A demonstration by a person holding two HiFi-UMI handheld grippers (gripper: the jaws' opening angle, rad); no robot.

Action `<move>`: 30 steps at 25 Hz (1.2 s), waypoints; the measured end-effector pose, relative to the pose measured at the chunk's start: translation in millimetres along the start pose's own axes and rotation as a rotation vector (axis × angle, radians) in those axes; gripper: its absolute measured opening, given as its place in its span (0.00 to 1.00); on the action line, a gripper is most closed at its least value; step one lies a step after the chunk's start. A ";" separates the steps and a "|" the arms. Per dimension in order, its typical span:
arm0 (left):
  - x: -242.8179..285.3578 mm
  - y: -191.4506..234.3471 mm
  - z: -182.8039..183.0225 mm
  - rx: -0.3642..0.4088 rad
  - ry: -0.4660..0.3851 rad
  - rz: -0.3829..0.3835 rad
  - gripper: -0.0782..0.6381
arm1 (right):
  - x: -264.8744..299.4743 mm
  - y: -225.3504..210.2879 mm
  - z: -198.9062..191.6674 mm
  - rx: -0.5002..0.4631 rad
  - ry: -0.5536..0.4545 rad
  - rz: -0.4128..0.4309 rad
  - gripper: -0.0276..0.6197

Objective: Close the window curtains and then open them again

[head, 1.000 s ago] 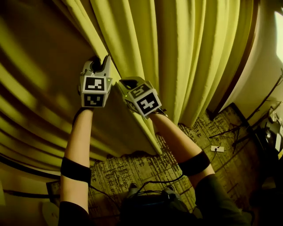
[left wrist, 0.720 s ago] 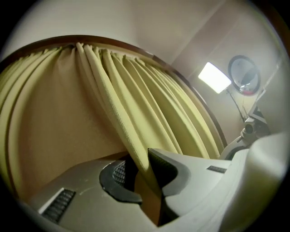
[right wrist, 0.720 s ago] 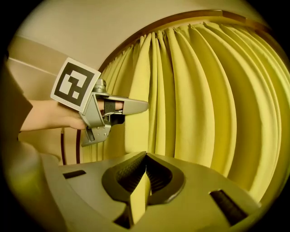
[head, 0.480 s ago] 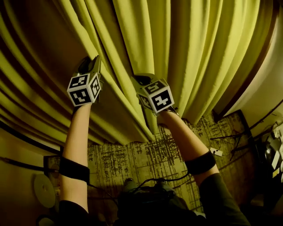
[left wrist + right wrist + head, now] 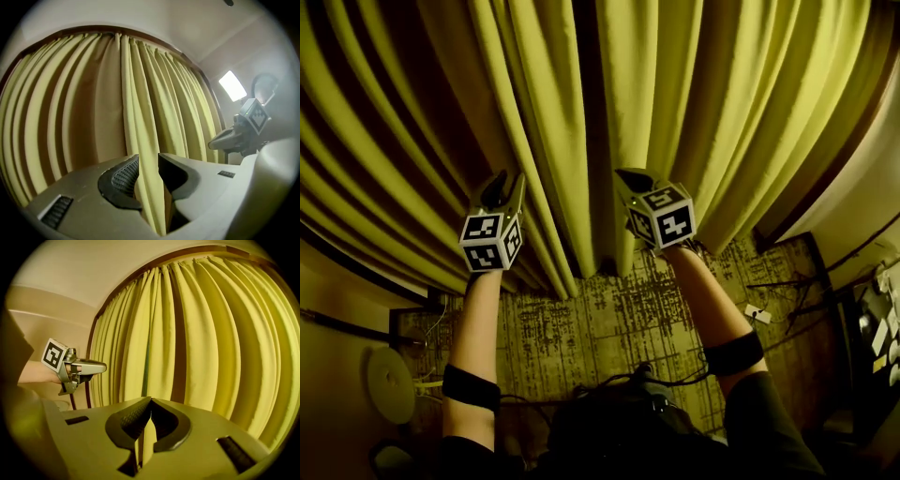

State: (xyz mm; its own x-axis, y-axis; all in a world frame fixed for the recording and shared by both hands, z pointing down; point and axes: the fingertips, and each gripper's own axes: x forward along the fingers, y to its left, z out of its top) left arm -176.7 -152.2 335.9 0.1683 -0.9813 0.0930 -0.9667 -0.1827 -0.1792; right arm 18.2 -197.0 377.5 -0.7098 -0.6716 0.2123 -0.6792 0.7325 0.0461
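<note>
Change first: what is different from a second back?

Both grippers sit lower and wider apart in the head view; the left gripper (image 5: 508, 180) has slid toward the left panel (image 5: 394, 141), and its jaws have just been opening; they stand a little parted now, with a fold (image 5: 140, 117) of cloth running up between them, loose as far as I can judge.

And the right gripper (image 5: 626, 176)?

Jaws together, nipping the thin edge (image 5: 146, 441) of the right panel (image 5: 722, 112); same as before.

So where are the curtains (image 5: 656, 75)?

Hanging full across the window, folds straighter than they were; only a dark slit (image 5: 586, 112) where the panels meet, and no glass showing; I'd say the closing is done and the opening not yet begun; the left likely wants a fresh bite first.

Floor and room?

Patterned carpet (image 5: 609, 319) below, cables (image 5: 787, 281) trailing at the right, a white socket block (image 5: 759, 315) among them; pale wall (image 5: 337, 319), brown frame (image 5: 84, 29) over the top, one bright light patch (image 5: 233, 85) off to the side.
</note>
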 end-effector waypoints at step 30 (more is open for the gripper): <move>-184.0 -16.6 -194.6 -0.158 0.185 -0.045 0.11 | -115.4 127.3 -182.8 0.194 0.214 -0.105 0.05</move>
State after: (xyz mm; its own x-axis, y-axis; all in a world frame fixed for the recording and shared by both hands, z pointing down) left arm -229.2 43.0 512.4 0.1878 -0.9422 0.2774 -0.9796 -0.2002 -0.0168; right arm 47.7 -5.8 537.3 -0.5923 -0.6888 0.4181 -0.7844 0.6115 -0.1038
